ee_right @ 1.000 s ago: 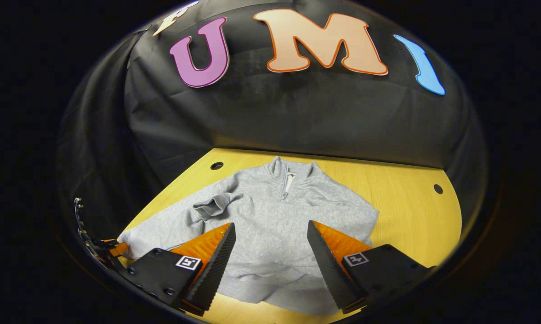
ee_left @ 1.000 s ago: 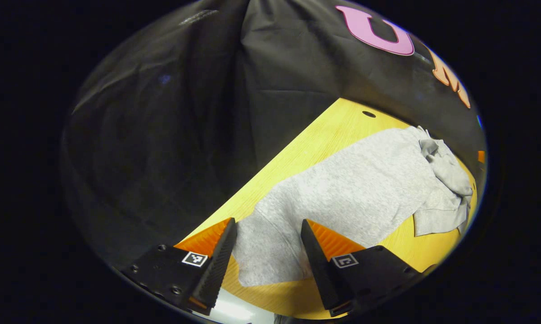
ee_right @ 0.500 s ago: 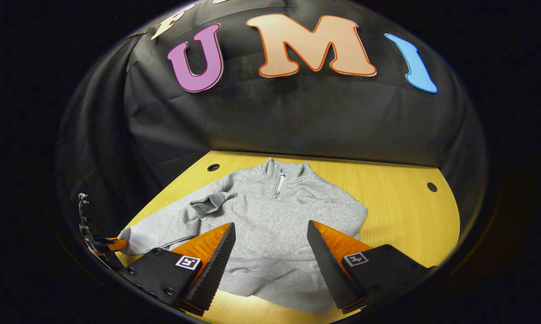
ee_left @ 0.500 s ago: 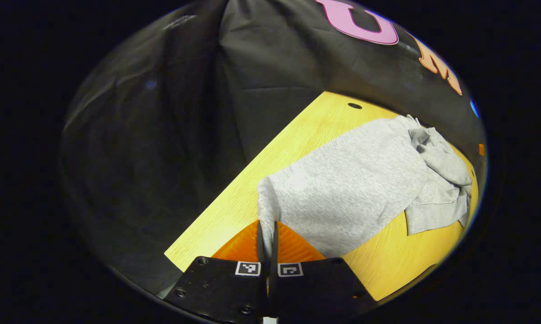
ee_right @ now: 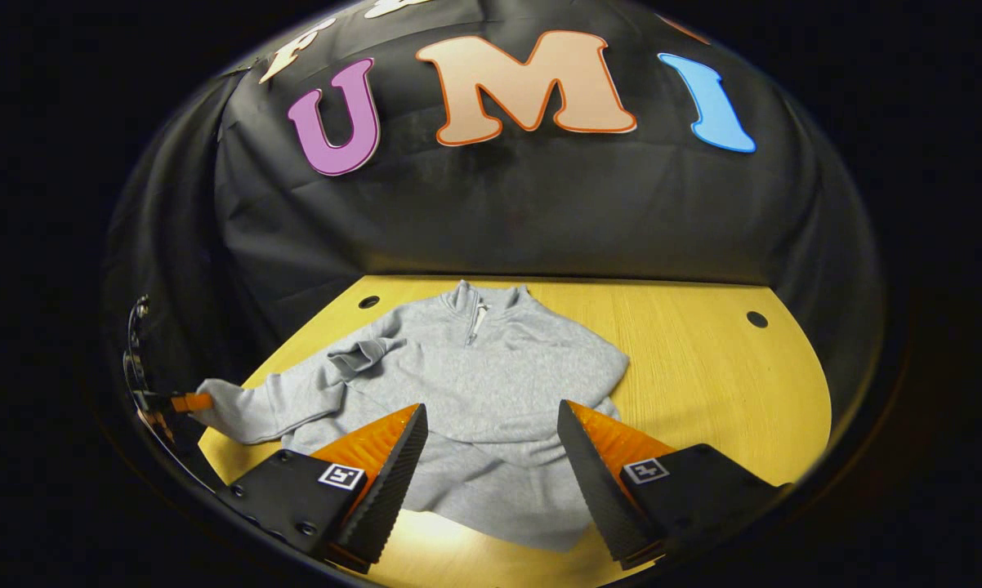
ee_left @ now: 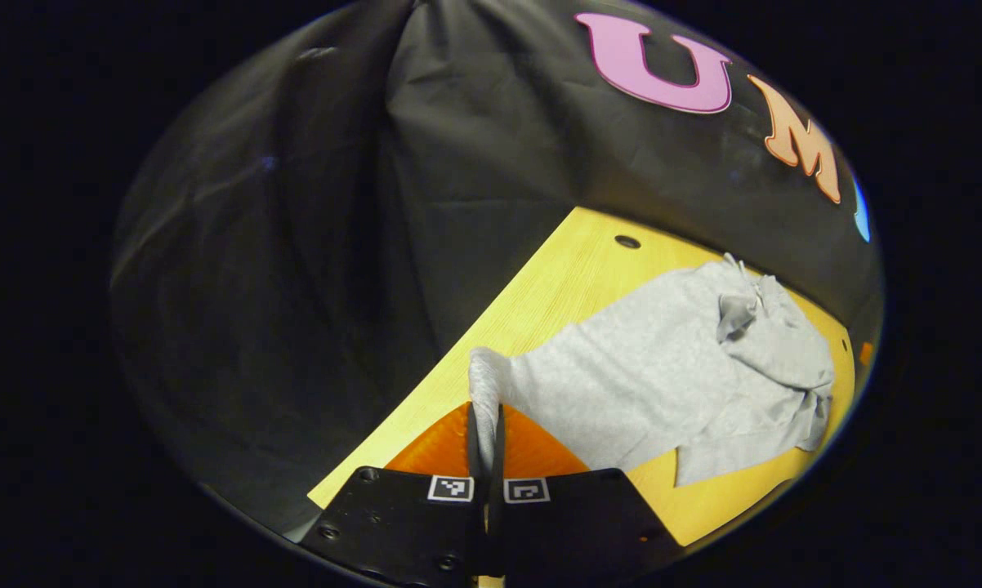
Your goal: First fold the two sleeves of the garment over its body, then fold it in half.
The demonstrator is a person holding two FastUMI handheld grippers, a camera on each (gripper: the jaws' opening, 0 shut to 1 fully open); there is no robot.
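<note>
Grey fleece pullover with a short zip collar (ee_left: 662, 367) lies on the yellow wooden table (ee_left: 564, 269) in the left gripper view, where the left gripper (ee_left: 484, 425) is clenched on the cuff of one long sleeve (ee_left: 484, 380), lifted off the table, so the first sleeve fold appears begun but not laid. In the right gripper view the right gripper (ee_right: 491, 457) hangs released above the hem, its jaws apart and empty, while the left gripper (ee_right: 189, 402) holds that sleeve (ee_right: 270, 400) stretched outward; the other sleeve looks tucked out of sight, and the halving fold is not yet done.
</note>
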